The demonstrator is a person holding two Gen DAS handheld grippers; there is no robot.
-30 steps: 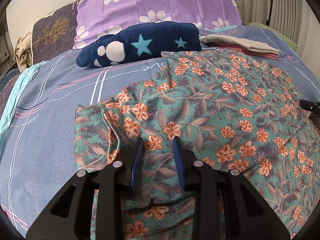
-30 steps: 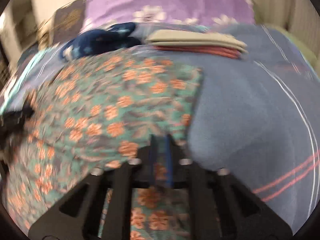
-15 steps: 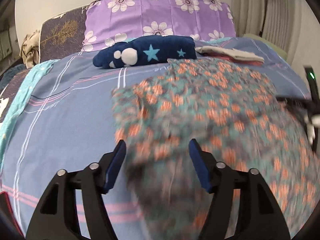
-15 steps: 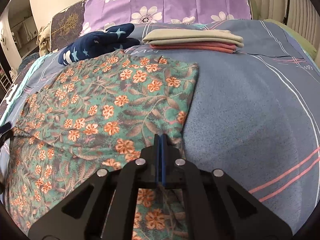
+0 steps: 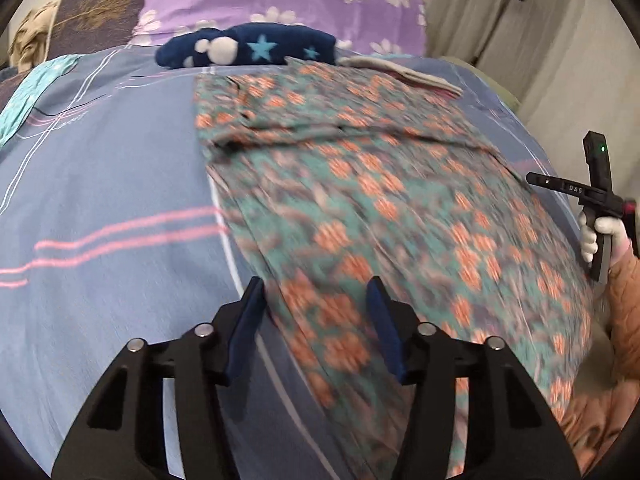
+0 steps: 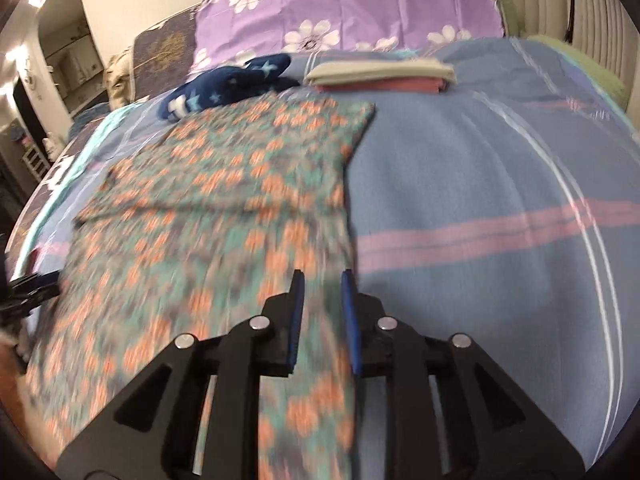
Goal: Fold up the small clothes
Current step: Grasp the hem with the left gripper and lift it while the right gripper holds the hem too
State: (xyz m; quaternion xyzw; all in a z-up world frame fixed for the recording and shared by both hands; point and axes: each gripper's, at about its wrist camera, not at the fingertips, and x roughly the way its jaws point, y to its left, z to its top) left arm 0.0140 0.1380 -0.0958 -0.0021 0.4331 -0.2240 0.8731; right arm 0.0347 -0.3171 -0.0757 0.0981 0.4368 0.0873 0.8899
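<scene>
A teal garment with orange flowers (image 5: 384, 184) lies spread on the blue bed cover, its far part folded over itself; it also shows in the right wrist view (image 6: 224, 208). My left gripper (image 5: 316, 312) is open and empty above the garment's near left edge. My right gripper (image 6: 322, 300) is open, its jaws a small gap apart over the garment's near right edge, holding nothing. The right gripper's handle (image 5: 600, 200) shows at the right edge of the left wrist view. Both views are motion-blurred.
A navy star-patterned blanket (image 5: 248, 48) and a folded stack of beige and pink clothes (image 6: 380, 76) lie beyond the garment. A purple flowered pillow (image 6: 344, 8) stands at the bed's head. The blue bed cover (image 6: 500, 200) extends to the right.
Both grippers have let go of the garment and pulled back toward the near edge. The right gripper went from shut to open; the left opened wide. The garment's fold now lies flat.
</scene>
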